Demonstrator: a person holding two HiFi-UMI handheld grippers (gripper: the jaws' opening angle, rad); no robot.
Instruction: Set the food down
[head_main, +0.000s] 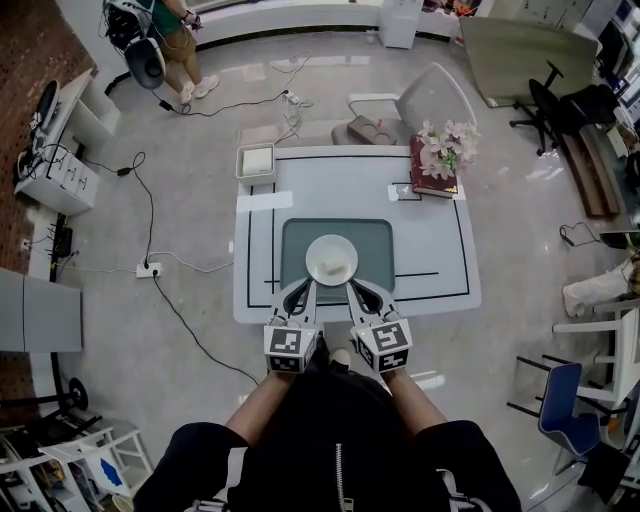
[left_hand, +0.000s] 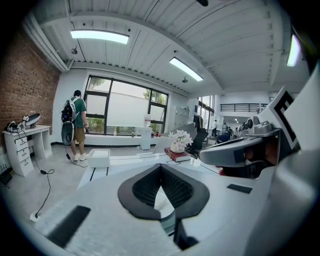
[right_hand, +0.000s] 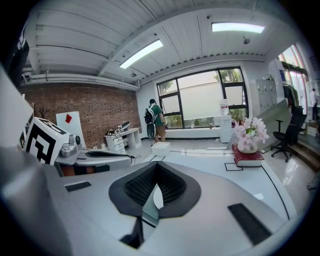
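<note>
A white plate (head_main: 331, 259) with a pale piece of food (head_main: 330, 266) rests on a grey-green mat (head_main: 300, 238) in the middle of the white table (head_main: 440, 250). My left gripper (head_main: 301, 289) is at the plate's near-left rim and my right gripper (head_main: 357, 290) is at its near-right rim. In the left gripper view the black pads (left_hand: 187, 192) are closed together, with a white sliver of plate (left_hand: 163, 202) between them. In the right gripper view the pads (right_hand: 172, 189) are closed the same way on a white sliver of plate rim (right_hand: 156, 196).
At the table's far left corner stands a white box (head_main: 256, 161). A red book (head_main: 431, 178) bearing a pot of pink flowers (head_main: 448, 143) lies at the far right. A grey chair (head_main: 420, 105) stands behind the table. Cables and a power strip (head_main: 148, 268) lie on the floor to the left. A person (head_main: 180, 40) stands far back.
</note>
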